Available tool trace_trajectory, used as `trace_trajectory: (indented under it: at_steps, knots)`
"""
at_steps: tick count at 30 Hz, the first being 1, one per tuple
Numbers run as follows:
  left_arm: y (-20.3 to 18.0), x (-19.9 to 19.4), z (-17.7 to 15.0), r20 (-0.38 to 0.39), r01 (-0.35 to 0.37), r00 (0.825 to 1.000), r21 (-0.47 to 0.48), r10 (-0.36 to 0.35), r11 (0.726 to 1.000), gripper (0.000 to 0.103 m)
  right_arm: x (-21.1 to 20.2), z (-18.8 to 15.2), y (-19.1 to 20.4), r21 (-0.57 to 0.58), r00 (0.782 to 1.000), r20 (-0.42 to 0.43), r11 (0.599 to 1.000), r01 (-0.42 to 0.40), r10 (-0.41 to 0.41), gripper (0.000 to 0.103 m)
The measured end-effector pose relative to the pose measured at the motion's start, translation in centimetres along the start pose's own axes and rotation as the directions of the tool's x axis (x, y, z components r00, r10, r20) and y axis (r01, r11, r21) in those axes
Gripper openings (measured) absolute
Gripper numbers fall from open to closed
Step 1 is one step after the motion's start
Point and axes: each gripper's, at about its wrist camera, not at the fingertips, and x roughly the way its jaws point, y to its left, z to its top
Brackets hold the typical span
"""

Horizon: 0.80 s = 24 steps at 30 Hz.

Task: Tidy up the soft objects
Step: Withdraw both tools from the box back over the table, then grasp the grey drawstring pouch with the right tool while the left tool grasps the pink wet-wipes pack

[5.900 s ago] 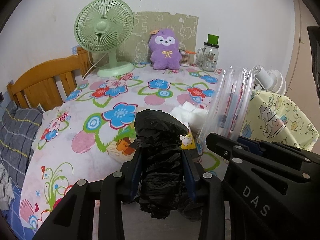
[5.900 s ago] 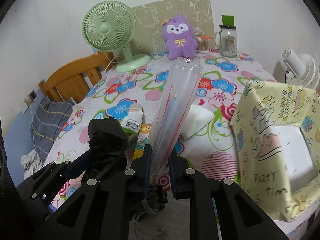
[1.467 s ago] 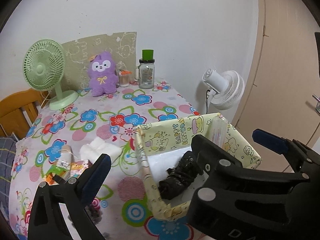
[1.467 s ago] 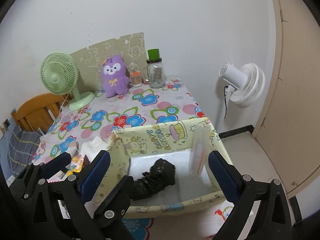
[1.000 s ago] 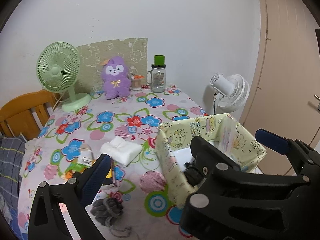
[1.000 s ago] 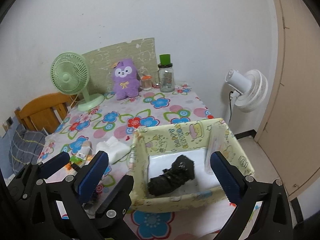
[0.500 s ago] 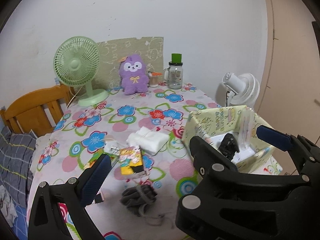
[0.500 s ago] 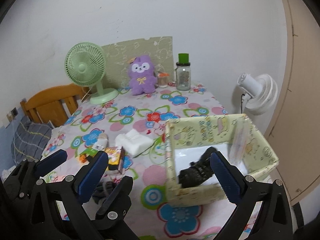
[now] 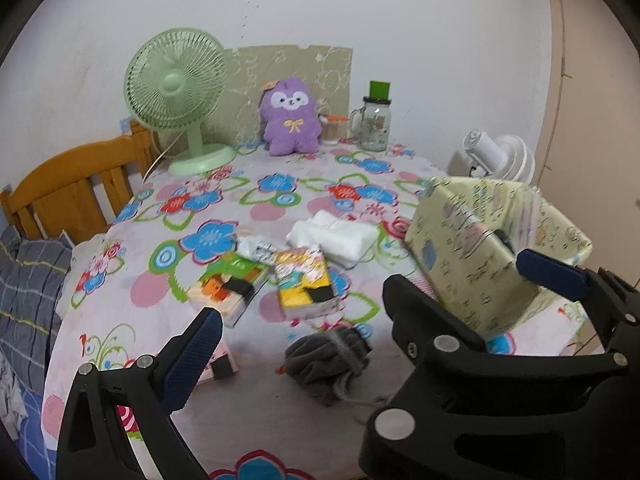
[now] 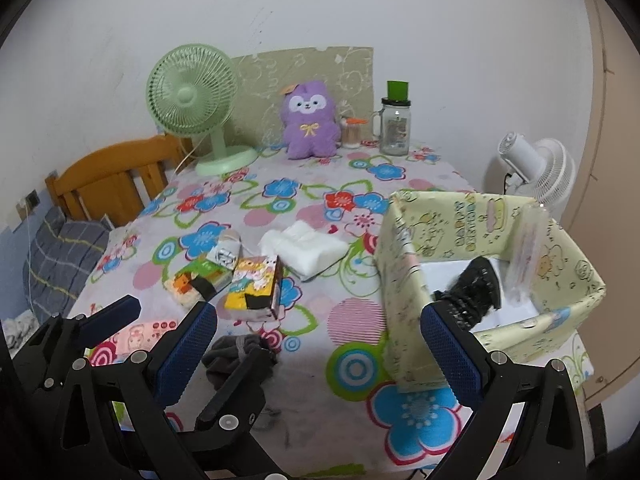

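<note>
While both tools hang over the near edge of the flowered tabletop [image 10: 320,344], the scene reads as follows, every place given from the yellow cartoon-print box [image 10: 404,280].

Left hand-held gripper [image 9: 296,332]: jaws spread wide, nothing between them, low and to the left of the box, above the grey fabric pouch [image 9: 326,354].

Right hand-held gripper [image 10: 318,344]: jaws spread wide, empty, just in front of the box's near left corner.

Box contents: a black crumpled bundle [image 10: 474,294] lies on the white floor of the box; a clear plastic sleeve [image 10: 526,250] leans against the far right wall.

Grey fabric pouch: on the tabletop, left of the box and nearer the table edge, its cord trailing.

Yellow tissue pack [image 10: 254,282]: left of the box, flat, just beside the green tissue pack [image 10: 200,278].

White folded cloth [image 10: 304,248]: left of the box, near its far left corner.

Small white roll [image 10: 228,250]: further left, touching the green pack.

Purple plush toy [image 10: 310,122]: well behind the box, upright against the wall board.

Green desk fan [image 10: 200,108]: far back left.

Glass jar with green lid [image 10: 394,124]: behind the box, beside the plush.
</note>
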Motion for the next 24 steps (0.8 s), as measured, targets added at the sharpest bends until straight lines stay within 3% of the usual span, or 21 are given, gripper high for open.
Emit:
trace_trajectory:
  at_steps: [16, 24]
  knots:
    - [3.7, 1.6, -2.8, -0.058, -0.003, 0.998, -0.049, 0.0, 0.999, 0.099, 4.0, -2.2, 3.2, -0.03, 0.989, -0.116, 0.995, -0.096, 0.092, 0.103]
    - [5.4, 2.5, -3.8, -0.123, -0.079, 0.99, -0.058, 0.071, 0.995, 0.099, 5.9, -2.7, 5.2, -0.073, 0.981, -0.17, 0.992, -0.107, 0.094, 0.102]
